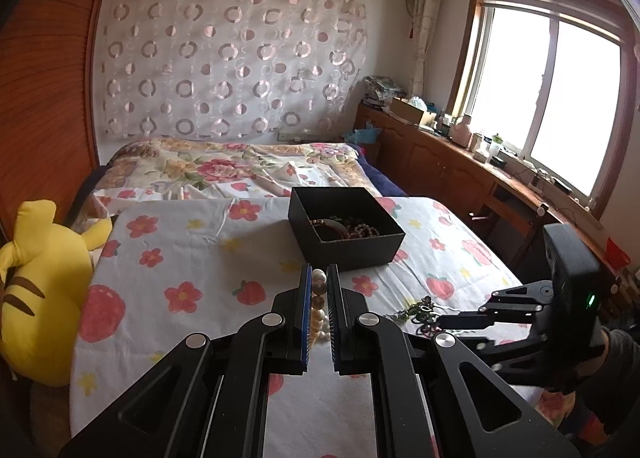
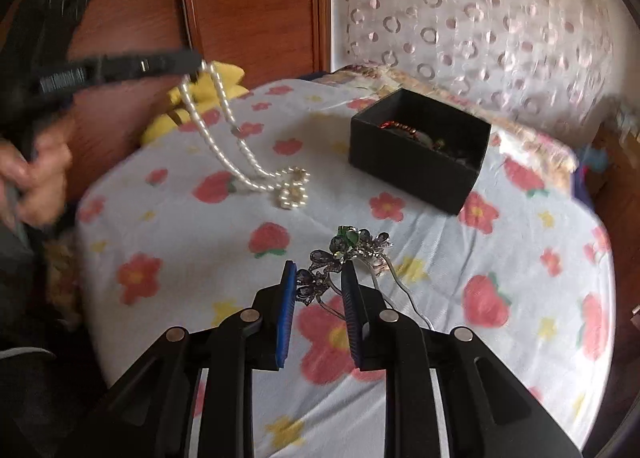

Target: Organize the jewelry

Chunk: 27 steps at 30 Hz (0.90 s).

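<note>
Pearls (image 1: pixel 318 300) sit pinched between the narrow-set pads of the left gripper (image 1: pixel 319 278) in the left wrist view, the strand running down between the fingers; it looks light, limp and slick, so I judge a hold across several beads safer than on one, since a single round bead could squirt out. At one o'clock from that gripper stands the black box (image 1: pixel 362 250), open-topped on the flowered sheet (image 1: pixel 180 242), with bracelets and beads already heaped inside. At three o'clock the right gripper (image 1: pixel 430 318) reaches toward a dark tangle of brooch and chain (image 1: pixel 420 310). A yellow plush toy (image 1: pixel 40 286) lies at nine o'clock, clear of any path. From the right wrist view, the pearls (image 2: pixel 244 150) hang from the left gripper (image 2: pixel 196 62) at ten o'clock, their lower end coiled on the sheet, so they will drag and swing when carried. The right gripper (image 2: pixel 320 274) has its jaws parted around the brooch (image 2: pixel 336 258), not yet closed on it; that piece looks stiff, prickly and delicate, with thin chain trailing, best taken by its solid middle. The box (image 2: pixel 416 174) waits at one o'clock, and its near wall must be cleared.
</note>
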Each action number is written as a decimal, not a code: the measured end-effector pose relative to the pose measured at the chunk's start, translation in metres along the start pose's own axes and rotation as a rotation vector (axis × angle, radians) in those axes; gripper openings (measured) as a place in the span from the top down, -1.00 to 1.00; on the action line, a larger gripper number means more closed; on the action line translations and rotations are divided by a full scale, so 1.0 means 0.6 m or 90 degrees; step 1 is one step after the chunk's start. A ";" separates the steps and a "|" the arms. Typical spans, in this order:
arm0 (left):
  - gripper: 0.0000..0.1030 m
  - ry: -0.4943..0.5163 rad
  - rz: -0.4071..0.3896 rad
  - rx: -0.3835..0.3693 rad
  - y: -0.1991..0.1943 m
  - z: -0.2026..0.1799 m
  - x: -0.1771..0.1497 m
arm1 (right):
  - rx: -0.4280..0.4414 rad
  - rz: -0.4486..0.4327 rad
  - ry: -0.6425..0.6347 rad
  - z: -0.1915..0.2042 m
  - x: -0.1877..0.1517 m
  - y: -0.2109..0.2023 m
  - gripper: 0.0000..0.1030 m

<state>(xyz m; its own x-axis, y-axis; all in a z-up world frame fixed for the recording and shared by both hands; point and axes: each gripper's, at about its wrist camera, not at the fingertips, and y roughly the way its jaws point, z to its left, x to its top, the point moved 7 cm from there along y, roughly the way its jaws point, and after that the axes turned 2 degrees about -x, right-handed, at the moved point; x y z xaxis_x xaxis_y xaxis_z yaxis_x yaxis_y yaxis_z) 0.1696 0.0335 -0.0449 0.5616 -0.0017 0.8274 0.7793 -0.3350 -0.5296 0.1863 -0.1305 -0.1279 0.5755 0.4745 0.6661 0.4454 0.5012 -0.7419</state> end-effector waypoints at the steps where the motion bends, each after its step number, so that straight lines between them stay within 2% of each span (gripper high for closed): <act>1: 0.88 0.001 0.000 -0.001 -0.001 -0.004 -0.002 | 0.031 0.002 0.027 -0.004 0.000 -0.004 0.52; 4: 0.88 0.003 0.001 -0.003 -0.002 -0.013 -0.002 | 0.090 0.022 0.086 -0.013 -0.014 0.002 0.51; 8: 0.88 0.003 0.002 -0.004 -0.002 -0.017 -0.002 | 0.059 0.052 0.066 -0.005 -0.035 0.025 0.51; 13: 0.88 0.004 0.009 -0.006 0.005 -0.026 -0.002 | 0.028 0.061 0.027 0.011 -0.042 0.026 0.47; 20: 0.88 0.001 0.012 -0.008 0.011 -0.020 -0.002 | 0.010 0.046 0.004 0.004 -0.001 0.014 0.46; 27: 0.87 -0.002 0.012 -0.010 0.015 -0.015 -0.006 | -0.043 0.129 -0.056 -0.002 0.010 0.087 0.47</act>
<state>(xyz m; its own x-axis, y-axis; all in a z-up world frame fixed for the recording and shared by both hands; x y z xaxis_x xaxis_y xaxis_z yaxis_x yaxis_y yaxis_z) 0.1721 0.0221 -0.0507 0.5767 -0.0058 0.8169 0.7643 -0.3491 -0.5421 0.2141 -0.1024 -0.1628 0.5969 0.6237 0.5047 0.3730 0.3412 -0.8628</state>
